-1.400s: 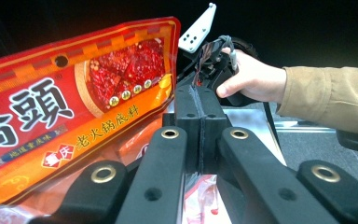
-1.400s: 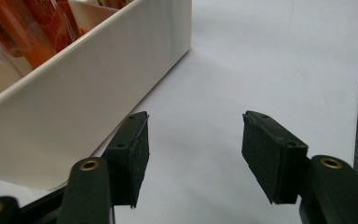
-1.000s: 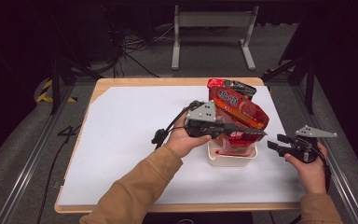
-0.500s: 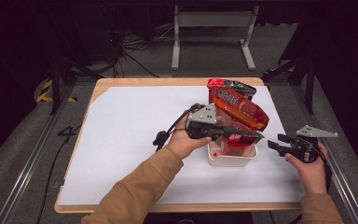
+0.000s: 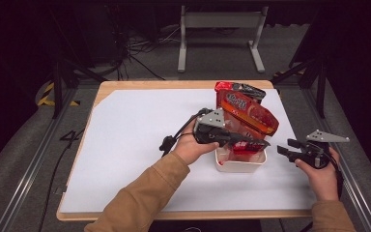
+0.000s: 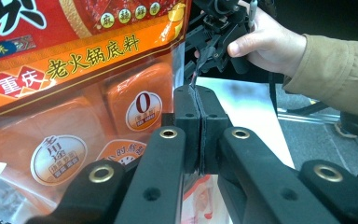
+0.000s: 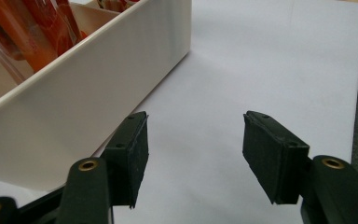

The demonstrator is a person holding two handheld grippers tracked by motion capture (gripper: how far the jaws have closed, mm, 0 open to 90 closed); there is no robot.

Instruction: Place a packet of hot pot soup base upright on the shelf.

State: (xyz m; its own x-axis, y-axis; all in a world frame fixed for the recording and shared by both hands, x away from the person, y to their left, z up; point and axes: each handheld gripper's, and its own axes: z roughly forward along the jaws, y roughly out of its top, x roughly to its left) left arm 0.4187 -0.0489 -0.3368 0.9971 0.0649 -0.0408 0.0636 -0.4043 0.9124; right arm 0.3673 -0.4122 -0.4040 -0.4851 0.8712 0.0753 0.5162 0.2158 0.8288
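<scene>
A large red-orange food packet [image 5: 246, 113] [image 6: 74, 84] stands tilted in a small white box [image 5: 241, 166] [image 7: 74, 93] at the table's right middle. My left gripper [image 5: 265, 143] [image 6: 198, 100] reaches across the front of the packet above the box, its pads pressed flat together. The packet's clear side edge lies right beside the left jaw; I cannot tell whether it is pinched. My right gripper [image 5: 281, 149] [image 7: 193, 135] hovers low over the white table top just right of the box, jaws wide apart and empty. More red packets sit inside the box.
Another red and black packet [image 5: 241, 88] stands behind the large one near the table's far edge. The white sheet [image 5: 135, 145] covers the wooden table. In the left gripper view, the other hand and its gripper [image 6: 214, 32] show beyond the packet.
My left gripper has shifted slightly to the right along the packet's front. The right gripper has stayed put.
</scene>
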